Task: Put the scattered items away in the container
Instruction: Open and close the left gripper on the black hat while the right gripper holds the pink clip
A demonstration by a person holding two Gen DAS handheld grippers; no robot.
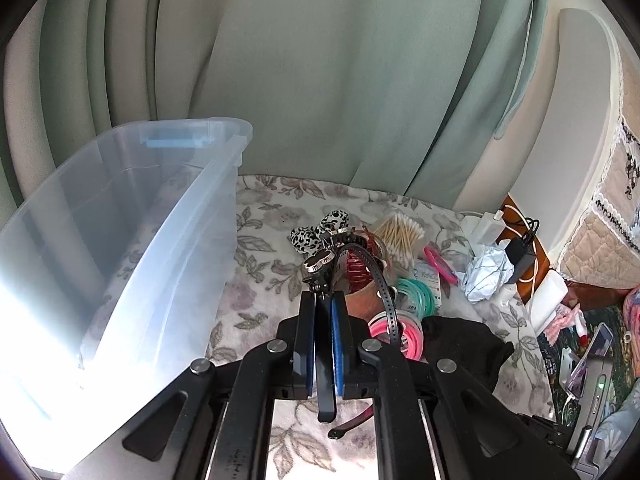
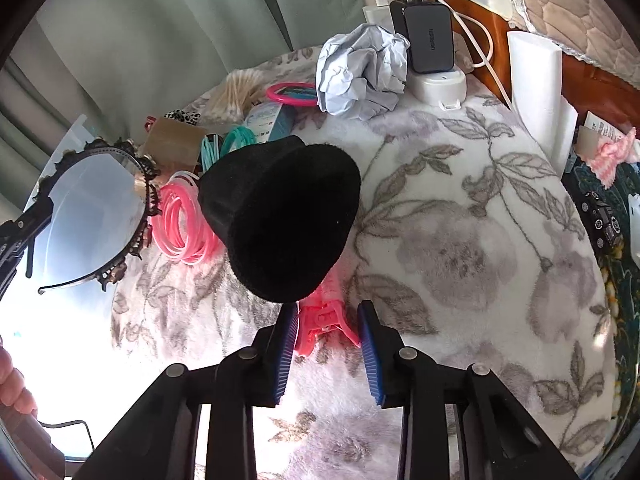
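My left gripper (image 1: pixel 323 300) is shut on a black studded headband (image 1: pixel 380 280), which arches up and forward out of its blue pads. The clear plastic container (image 1: pixel 180 240) stands just to its left. In the right wrist view the same headband (image 2: pixel 100 216) hangs in front of the clear tub at far left. My right gripper (image 2: pixel 329 336) points down at the floral blanket (image 2: pixel 460 240). Both of its pads touch the handles of a pink hair claw (image 2: pixel 320 320). The claw's far end is hidden under a black knit hat (image 2: pixel 280 216).
Pink rings (image 2: pixel 180 220), teal rings (image 2: pixel 232 140), cotton swabs (image 1: pixel 400 236), a leopard-print bow (image 1: pixel 316 232) and a red claw (image 1: pixel 356 264) lie beyond the hat. Crumpled paper (image 2: pixel 360 72) and a black charger (image 2: pixel 428 36) sit at the blanket's far edge. A person's hand (image 2: pixel 12 384) is at lower left.
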